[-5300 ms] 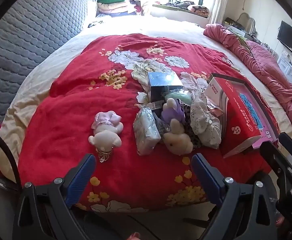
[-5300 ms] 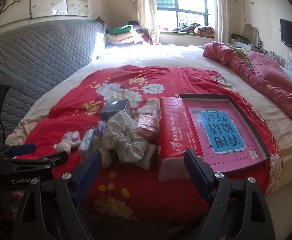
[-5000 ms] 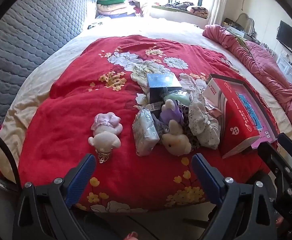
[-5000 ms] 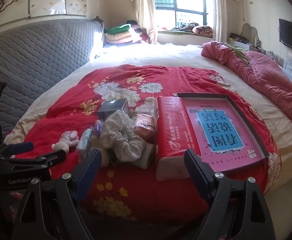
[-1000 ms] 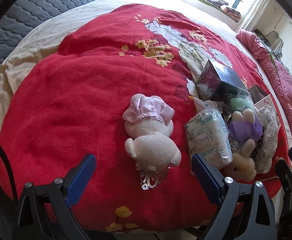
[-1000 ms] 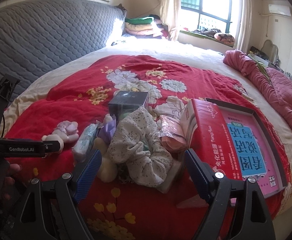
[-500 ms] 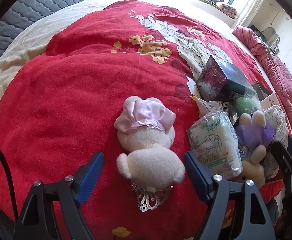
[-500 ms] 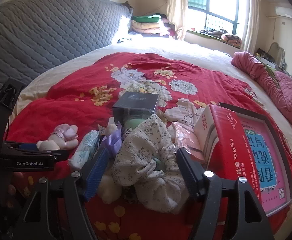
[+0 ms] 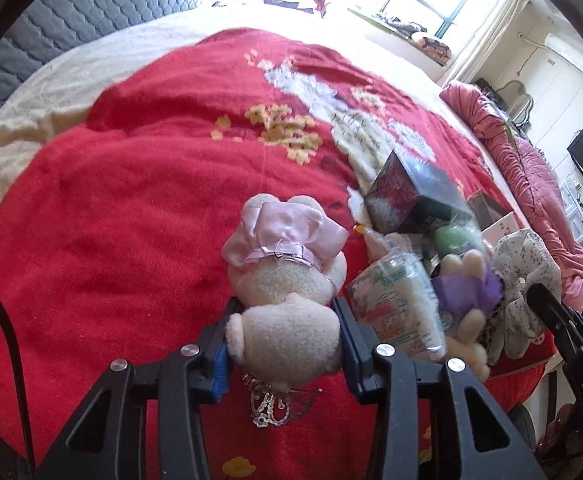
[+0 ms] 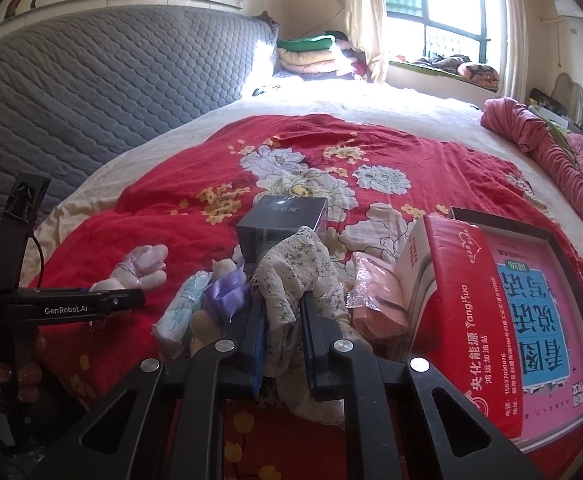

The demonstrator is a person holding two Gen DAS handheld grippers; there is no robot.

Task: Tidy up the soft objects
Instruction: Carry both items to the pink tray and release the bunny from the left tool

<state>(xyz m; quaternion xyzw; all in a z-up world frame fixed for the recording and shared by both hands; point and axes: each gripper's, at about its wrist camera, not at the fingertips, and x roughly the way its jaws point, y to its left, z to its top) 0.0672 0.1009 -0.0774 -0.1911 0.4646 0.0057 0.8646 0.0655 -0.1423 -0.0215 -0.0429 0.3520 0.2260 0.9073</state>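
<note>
A cream plush toy in a pink dress [image 9: 283,236] lies on the red floral blanket [image 9: 131,220], a sequin tiara [image 9: 275,404] by its head. My left gripper [image 9: 285,308] is closing, its blue pads pressing both sides of the toy's head; the plush toy [image 10: 143,260] also shows in the right wrist view. A white floral cloth [image 10: 299,264] tops the pile, and my right gripper [image 10: 282,300] is shut on a fold of it. A purple-dressed bunny plush [image 9: 467,288] lies against a tissue pack [image 9: 395,312].
A dark box [image 10: 283,216] stands behind the pile, with a green object [image 9: 451,236] beside it. A peach packet [image 10: 375,296], a red tissue box [image 10: 451,280] and a dark-rimmed pink tray [image 10: 563,248] lie right. A pink quilt [image 10: 551,152] runs along the bed's right side.
Both grippers moved in and their jaws closed: the left around the plush toy's head, the right onto the floral cloth. Five seconds ago both stood open back from the bed edge.
</note>
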